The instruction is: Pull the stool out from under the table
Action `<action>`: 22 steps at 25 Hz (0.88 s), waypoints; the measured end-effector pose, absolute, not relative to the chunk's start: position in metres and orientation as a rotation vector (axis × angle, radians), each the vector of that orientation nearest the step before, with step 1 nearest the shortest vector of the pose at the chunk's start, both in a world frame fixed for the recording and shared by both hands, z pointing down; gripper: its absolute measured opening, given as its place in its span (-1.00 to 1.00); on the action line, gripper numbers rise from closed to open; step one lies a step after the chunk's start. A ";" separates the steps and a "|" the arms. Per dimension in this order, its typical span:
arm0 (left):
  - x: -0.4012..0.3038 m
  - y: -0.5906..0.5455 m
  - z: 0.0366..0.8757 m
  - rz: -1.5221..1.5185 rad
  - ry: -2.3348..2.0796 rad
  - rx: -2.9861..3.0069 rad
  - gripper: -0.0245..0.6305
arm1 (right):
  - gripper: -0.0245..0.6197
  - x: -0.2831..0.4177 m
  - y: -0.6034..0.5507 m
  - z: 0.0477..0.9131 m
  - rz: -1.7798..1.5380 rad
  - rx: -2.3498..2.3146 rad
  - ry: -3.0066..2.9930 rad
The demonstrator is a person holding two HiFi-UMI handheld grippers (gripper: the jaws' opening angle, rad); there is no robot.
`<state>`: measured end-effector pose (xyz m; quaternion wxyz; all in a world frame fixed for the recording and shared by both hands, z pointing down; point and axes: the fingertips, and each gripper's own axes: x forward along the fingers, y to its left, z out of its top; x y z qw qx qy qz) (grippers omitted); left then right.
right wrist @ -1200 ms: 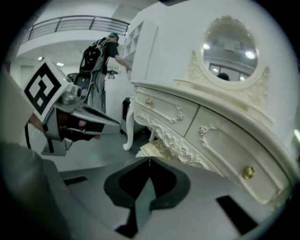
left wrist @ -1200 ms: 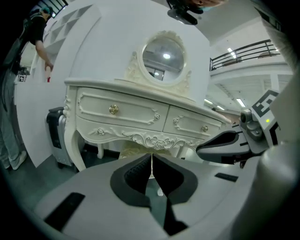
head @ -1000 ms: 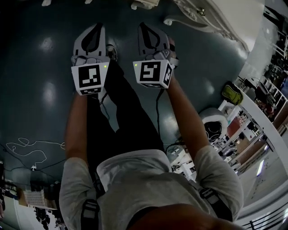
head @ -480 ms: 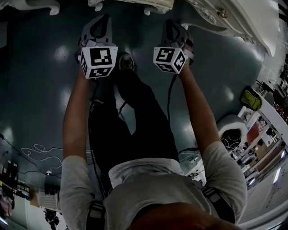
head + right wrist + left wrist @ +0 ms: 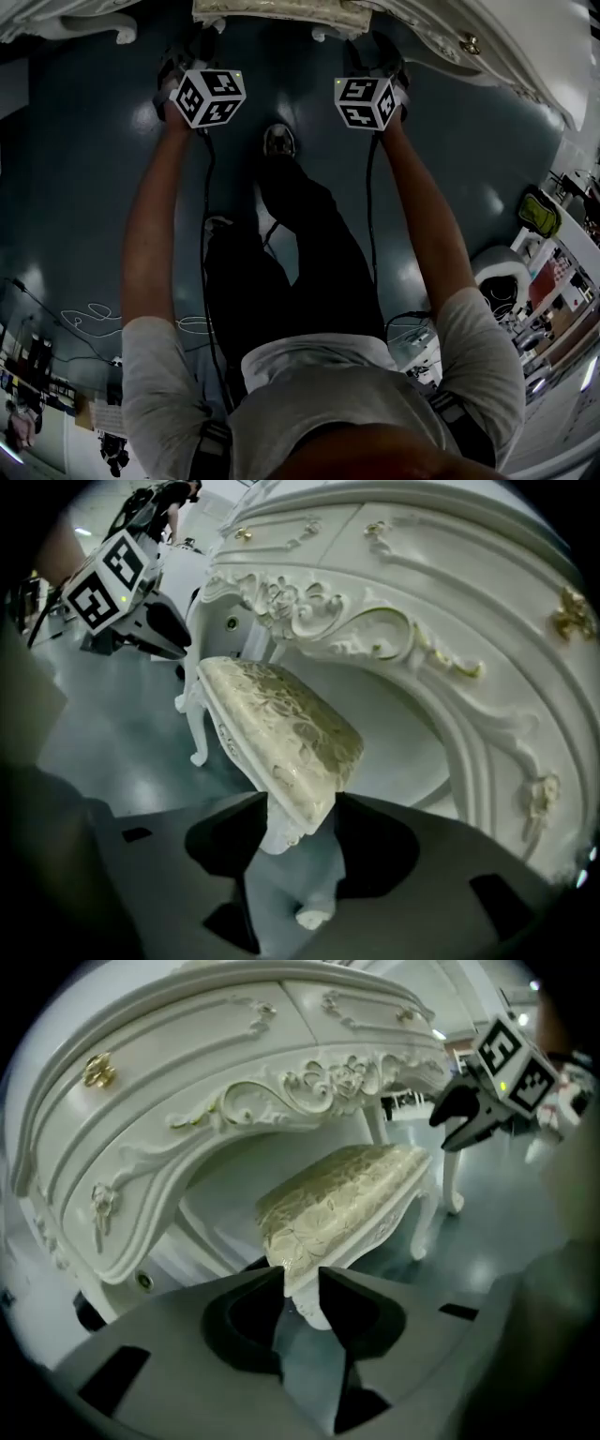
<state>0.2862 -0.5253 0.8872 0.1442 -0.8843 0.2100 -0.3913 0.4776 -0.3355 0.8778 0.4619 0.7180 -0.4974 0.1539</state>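
A white carved stool with a cream patterned cushion stands under the ornate white dressing table. In the head view only its front edge shows at the top. My left gripper has just been opening; its jaws stand slightly apart, with the stool's near left corner in the narrow gap. My right gripper has also just been opening and is wider. The stool's near right corner and leg lie between its jaws, and the pads do not press on them. Each gripper shows in the other's view.
The floor is dark and glossy. The person's shoe is on the floor between the two arms. The table's carved apron hangs low over the stool. A loose cable lies at the left, and shelves and a green bag are at the right.
Both grippers have moved forward and down to the stool's front corners. The table and stool have come into the top of the head view. The person has stepped closer.
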 end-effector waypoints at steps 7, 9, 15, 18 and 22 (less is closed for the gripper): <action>0.304 -0.555 0.938 -1.139 0.302 -1.864 -0.03 | 0.02 0.507 -0.352 0.930 0.142 1.322 -1.112; 0.311 -0.562 0.944 -1.143 0.271 -1.822 -0.02 | 0.02 0.515 -0.354 0.940 0.128 1.263 -1.084; 0.325 -0.589 0.948 -1.287 0.223 -1.630 0.00 | 0.00 0.513 -0.374 0.939 0.161 1.245 -1.073; 0.327 -0.590 0.940 -1.309 0.272 -1.793 -0.18 | -0.09 0.511 -0.373 0.935 0.185 1.240 -1.073; 0.317 -0.581 0.937 -1.220 0.306 -1.909 -0.32 | -0.18 0.503 -0.367 0.932 0.154 1.235 -1.077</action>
